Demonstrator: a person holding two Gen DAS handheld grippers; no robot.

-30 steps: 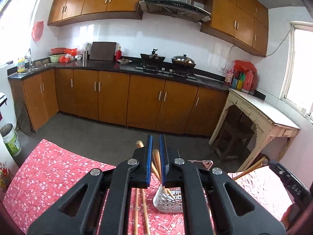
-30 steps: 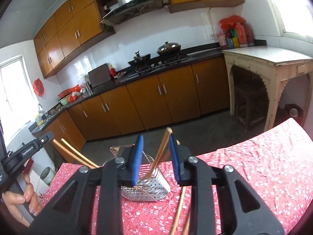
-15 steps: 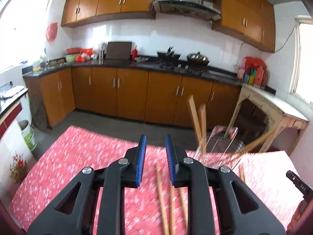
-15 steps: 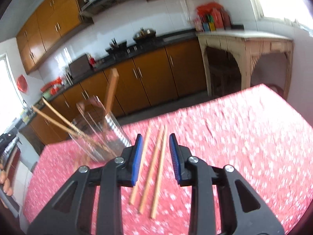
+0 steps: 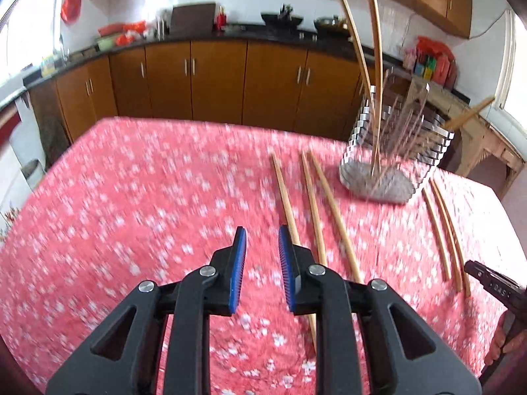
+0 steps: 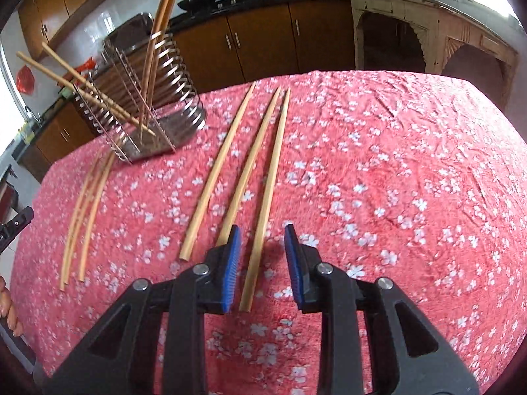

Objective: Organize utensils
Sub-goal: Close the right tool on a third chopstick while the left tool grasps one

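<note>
Wooden chopsticks [image 6: 260,177]: four stand in the holder [image 6: 138,98]; six lie loose; both grippers [image 5: 262,263] [image 6: 262,260] slightly open, empty.

We see a red flowered tablecloth [image 5: 138,197] spread over the lower frame. Behind it, from nine to two o'clock, runs a row of brown cabinets [image 5: 217,79] under a dark counter [image 5: 230,34]. At twelve a wok [image 5: 281,19] and a lidded pot [image 5: 326,21] sit on that counter. A red bag [image 5: 70,6] hangs at ten. A pale side table [image 6: 428,10] stands at two.
</note>
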